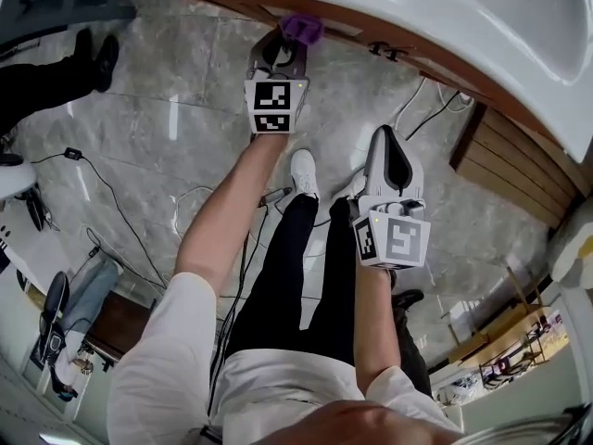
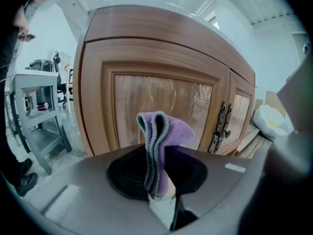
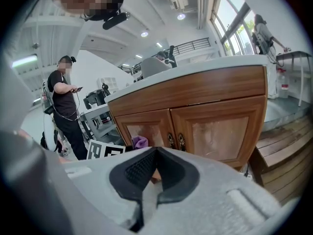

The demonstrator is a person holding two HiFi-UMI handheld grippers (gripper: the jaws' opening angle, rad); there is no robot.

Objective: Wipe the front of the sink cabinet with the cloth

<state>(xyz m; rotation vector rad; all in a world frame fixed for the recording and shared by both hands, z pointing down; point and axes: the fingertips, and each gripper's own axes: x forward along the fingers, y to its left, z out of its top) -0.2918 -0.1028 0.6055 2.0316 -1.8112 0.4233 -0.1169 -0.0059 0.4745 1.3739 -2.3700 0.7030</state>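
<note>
Sink cabinet (image 3: 205, 116) filling left gripper view; only right gripper view showing both doors whole. Left tongs (image 2: 159, 180) clamping folded purple cloth (image 2: 159, 146), holding it upright near cabinet front. Right tongs (image 3: 151, 165) pressing together, gripping nothing, hanging farther from cabinet.

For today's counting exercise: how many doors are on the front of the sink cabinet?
2. One door is on the left, behind the purple cloth; the other is to its right, their handles side by side at the centre. More could hide round the sides.
</note>
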